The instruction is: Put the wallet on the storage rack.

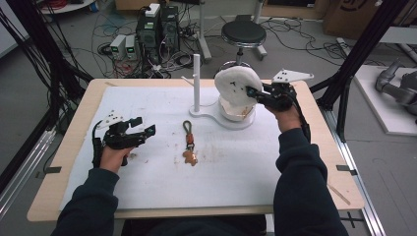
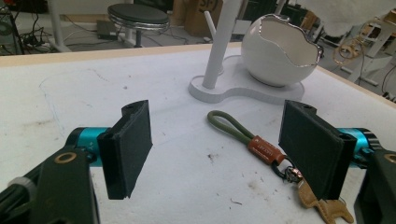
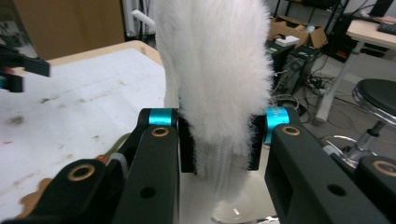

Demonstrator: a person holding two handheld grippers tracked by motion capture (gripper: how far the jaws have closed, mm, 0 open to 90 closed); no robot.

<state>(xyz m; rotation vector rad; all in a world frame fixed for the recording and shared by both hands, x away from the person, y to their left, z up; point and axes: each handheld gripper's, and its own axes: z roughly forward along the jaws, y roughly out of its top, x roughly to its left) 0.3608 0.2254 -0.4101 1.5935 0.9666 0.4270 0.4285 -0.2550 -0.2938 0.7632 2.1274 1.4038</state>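
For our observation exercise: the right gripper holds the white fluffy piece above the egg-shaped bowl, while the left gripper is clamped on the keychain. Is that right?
Not quite. The left gripper is open, not clamped: the left gripper view shows the keychain lying on the table between its spread jaws. The right gripper does hold the fluffy piece above the bowl.

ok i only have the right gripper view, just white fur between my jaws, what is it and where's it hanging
Observer: A white furry pad, clamped by the right gripper, held above the white egg-shaped bowl.
Operator: bowl empty?
Observer: Can't tell. The left gripper view shows its jagged silver-edged rim; the inside is hidden.
Operator: left gripper holding anything?
Observer: No, the left gripper is open over the table, with a keychain lying just ahead of its jaws.
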